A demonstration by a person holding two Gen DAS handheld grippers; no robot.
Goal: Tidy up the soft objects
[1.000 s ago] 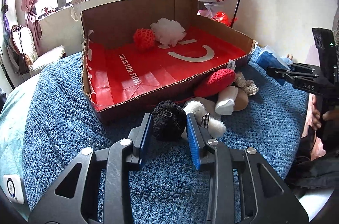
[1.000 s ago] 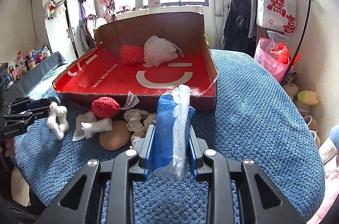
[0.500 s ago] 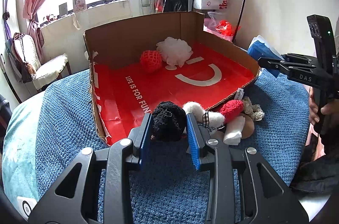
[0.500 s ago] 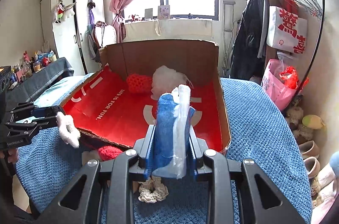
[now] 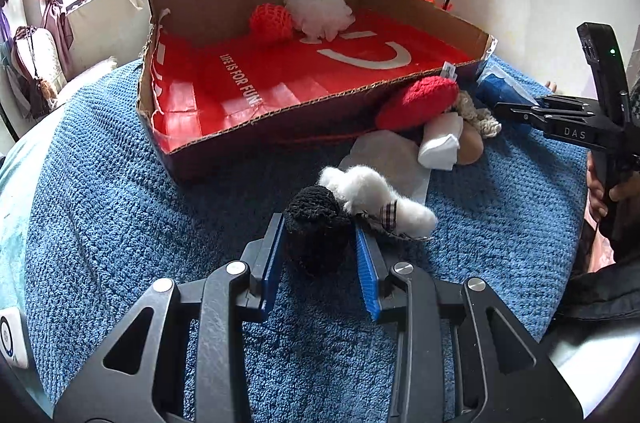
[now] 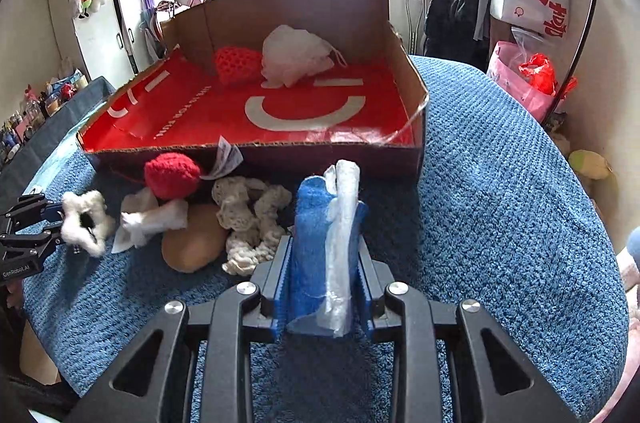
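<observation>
Left tongs (image 5: 320,247): black plastic frame with triangular cut-outs, four silver screws, ribbed blue pads. Right tongs (image 6: 323,265): same build; side view showed white "DAS" lettering, a green light on the upright handle, and a dark sleeve behind.

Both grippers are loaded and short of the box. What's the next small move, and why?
Probably carry the left gripper forward over the box wall, then release. It grips the black ball and the white fluff above the blanket, short of the box where two items already lie. The right gripper, its jaws opening around the blue cloth, should wait.
</observation>
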